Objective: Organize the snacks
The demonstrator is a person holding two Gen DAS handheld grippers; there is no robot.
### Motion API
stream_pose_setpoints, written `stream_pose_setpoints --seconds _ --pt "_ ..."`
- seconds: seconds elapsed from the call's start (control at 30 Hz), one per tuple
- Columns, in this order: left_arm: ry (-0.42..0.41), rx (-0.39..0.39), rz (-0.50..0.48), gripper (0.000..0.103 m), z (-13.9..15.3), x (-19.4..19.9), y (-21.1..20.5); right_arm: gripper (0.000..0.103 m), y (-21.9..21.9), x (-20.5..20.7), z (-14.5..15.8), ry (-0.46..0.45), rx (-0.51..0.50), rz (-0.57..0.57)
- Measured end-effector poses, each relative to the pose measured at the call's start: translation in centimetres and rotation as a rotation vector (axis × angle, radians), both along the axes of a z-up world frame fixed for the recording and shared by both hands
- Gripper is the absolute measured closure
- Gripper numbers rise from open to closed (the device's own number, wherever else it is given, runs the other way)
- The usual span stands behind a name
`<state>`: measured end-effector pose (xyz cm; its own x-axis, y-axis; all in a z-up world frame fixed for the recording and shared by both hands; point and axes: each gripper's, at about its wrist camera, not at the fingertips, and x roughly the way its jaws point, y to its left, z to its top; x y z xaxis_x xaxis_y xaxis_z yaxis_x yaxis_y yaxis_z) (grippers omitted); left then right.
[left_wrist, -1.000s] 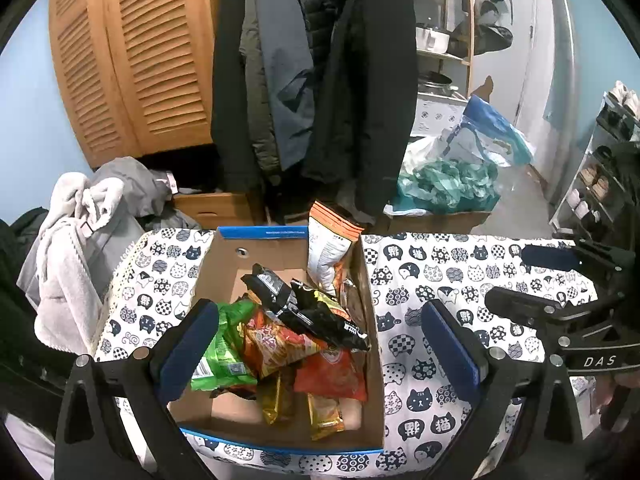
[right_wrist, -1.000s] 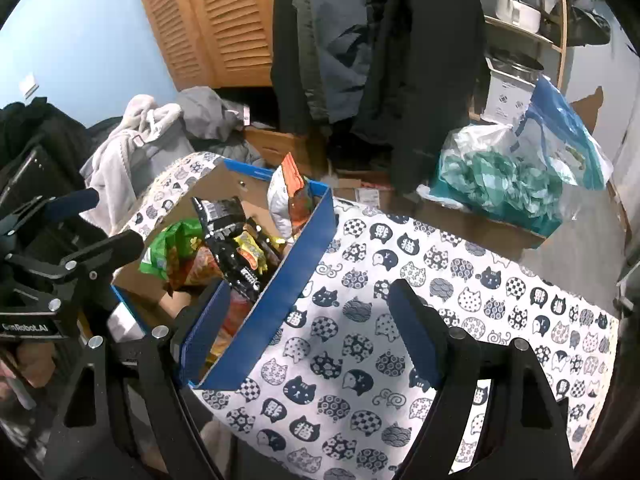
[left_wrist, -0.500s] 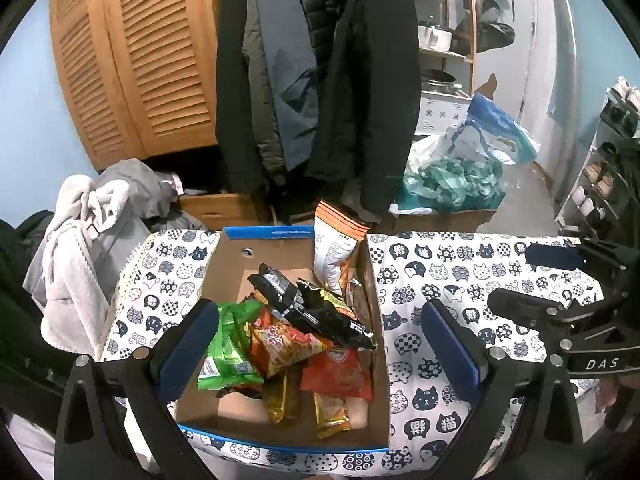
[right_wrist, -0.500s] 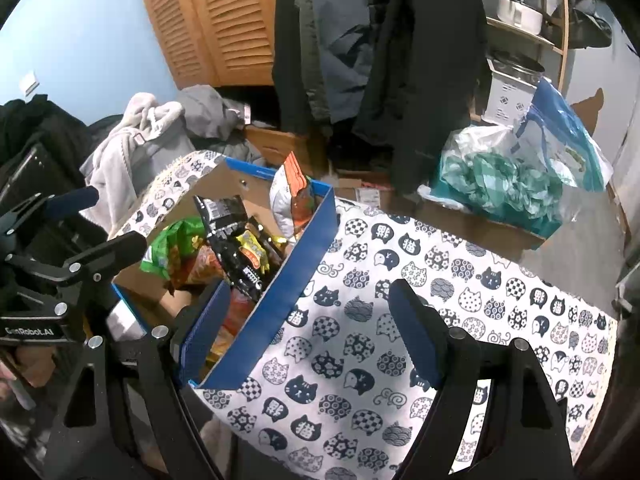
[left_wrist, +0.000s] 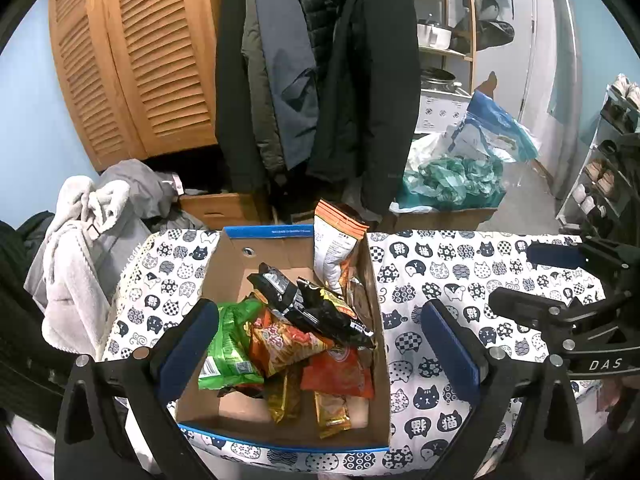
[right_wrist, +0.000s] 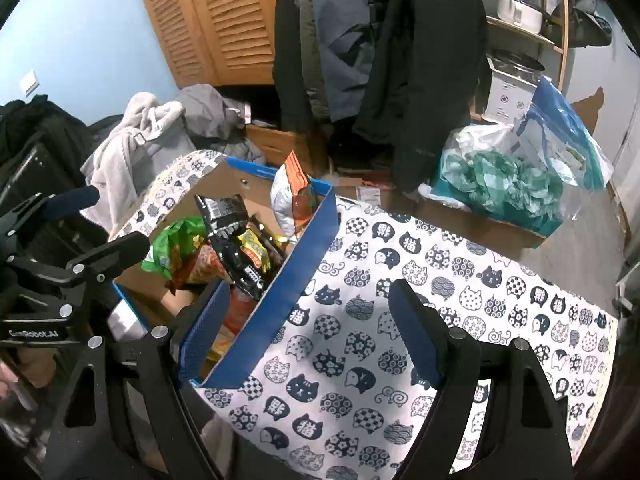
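A cardboard box [left_wrist: 224, 268] with blue rim [right_wrist: 308, 248] stands on the cat-print table. It holds several snack packs: a green bag [left_wrist: 230, 344], an orange-red bag [left_wrist: 284, 344], a black pack [left_wrist: 308, 304] on top, a red pack [left_wrist: 336, 372], and a white-orange bag [left_wrist: 334, 248] upright at the back right corner. My left gripper [left_wrist: 316, 350] is open and empty, above the box's near half. My right gripper [right_wrist: 308, 332] is open and empty, straddling the box's right wall; it also shows in the left wrist view [left_wrist: 552, 280].
The cat-print tablecloth [right_wrist: 400, 320] spreads right of the box. Coats [left_wrist: 320, 80] hang behind the table. A grey fleece [left_wrist: 84, 248] lies on the left. A box with teal bags [left_wrist: 452, 180] sits on the floor at back right. A shoe rack [left_wrist: 604, 168] stands far right.
The left gripper has pulled back and risen slightly, so the box sits a little lower and farther in its view. The right gripper has barely moved.
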<state>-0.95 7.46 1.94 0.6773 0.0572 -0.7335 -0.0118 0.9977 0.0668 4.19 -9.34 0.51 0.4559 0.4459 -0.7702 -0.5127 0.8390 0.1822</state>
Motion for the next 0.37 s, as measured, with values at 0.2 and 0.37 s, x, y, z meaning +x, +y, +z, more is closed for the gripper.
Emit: stream_pose_setpoints --seconds 0.2,0.37 --pt "-0.003 -0.003 -0.006 0.001 0.0 0.06 0.0 0.022 0.01 0.1 0.02 0.001 -0.002 0.0" --pt "0.0 -0.001 -0.006 0.001 -0.05 0.12 -0.15 0.022 0.02 0.11 0.04 -0.001 -0.001 0.0"
